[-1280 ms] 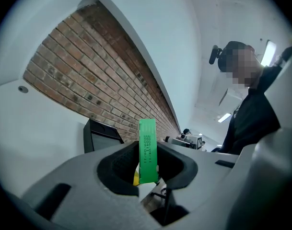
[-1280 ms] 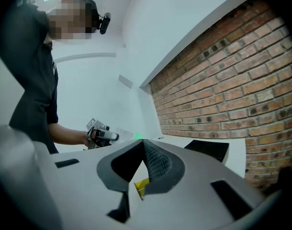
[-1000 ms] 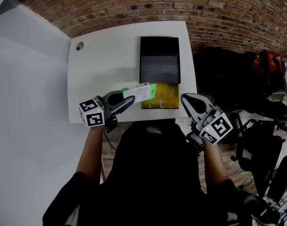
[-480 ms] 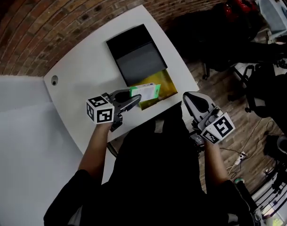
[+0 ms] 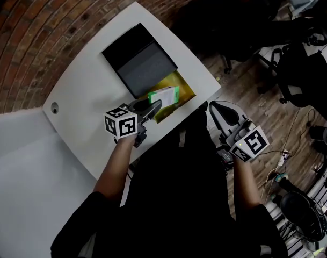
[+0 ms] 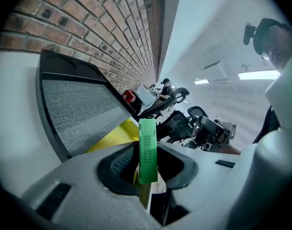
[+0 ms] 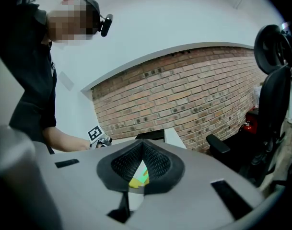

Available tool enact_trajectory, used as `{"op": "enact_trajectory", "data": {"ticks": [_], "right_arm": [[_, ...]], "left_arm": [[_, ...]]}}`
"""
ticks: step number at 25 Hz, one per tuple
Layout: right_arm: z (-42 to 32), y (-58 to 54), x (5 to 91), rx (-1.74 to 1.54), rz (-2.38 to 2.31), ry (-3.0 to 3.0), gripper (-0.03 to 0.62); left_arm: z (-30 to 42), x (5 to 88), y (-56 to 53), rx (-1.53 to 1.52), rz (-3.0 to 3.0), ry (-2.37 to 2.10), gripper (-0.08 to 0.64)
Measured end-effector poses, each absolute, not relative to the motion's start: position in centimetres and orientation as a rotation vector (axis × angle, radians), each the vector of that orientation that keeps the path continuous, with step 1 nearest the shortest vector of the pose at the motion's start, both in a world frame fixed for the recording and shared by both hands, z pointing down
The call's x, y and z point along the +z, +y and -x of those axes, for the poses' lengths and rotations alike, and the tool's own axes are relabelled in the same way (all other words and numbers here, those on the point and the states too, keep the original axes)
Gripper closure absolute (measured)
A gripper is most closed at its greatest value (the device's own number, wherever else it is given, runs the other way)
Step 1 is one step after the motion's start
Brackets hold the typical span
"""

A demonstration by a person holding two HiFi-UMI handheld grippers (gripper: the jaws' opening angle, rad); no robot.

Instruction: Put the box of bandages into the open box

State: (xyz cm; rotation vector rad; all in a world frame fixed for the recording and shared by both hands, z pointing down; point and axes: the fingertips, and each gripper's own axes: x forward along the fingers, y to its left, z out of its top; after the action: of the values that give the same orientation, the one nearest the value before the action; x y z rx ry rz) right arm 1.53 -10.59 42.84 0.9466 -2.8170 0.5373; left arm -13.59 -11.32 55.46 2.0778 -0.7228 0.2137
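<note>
My left gripper (image 5: 152,108) is shut on the bandage box (image 5: 164,96), a white carton with green ends. It holds the carton just above the yellow inside of the open box (image 5: 179,86) at the table's near edge. The box's black and grey lid (image 5: 139,61) lies folded back beyond it. In the left gripper view the carton's green end (image 6: 147,150) stands upright between the dark pads, with the lid (image 6: 78,104) and yellow lining (image 6: 112,139) behind. My right gripper (image 5: 215,108) hangs shut off the table's corner, nothing in it; in its own view the pads (image 7: 155,163) meet at the tips.
The white table (image 5: 88,112) has a cable hole (image 5: 55,107) near its left corner and a brick wall (image 5: 40,20) behind it. Office chairs (image 5: 297,52) and cables (image 5: 284,160) stand on the wooden floor to the right.
The head view has swung, so the table now sits tilted. My left gripper has carried the bandage box from the yellow lining's left edge to over it. The right gripper has hardly moved.
</note>
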Motion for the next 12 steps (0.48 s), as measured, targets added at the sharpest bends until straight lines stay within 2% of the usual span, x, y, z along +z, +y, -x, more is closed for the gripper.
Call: {"op": "enact_trajectory", "data": {"ticks": [12], "right_arm": [[-2.3,-10.3,43.1,0.551,-0.968,-2.811,0.586]], "left_arm": [[11.8,57.1,-12.3,0.204,-2.027,-0.777,0.465]]}}
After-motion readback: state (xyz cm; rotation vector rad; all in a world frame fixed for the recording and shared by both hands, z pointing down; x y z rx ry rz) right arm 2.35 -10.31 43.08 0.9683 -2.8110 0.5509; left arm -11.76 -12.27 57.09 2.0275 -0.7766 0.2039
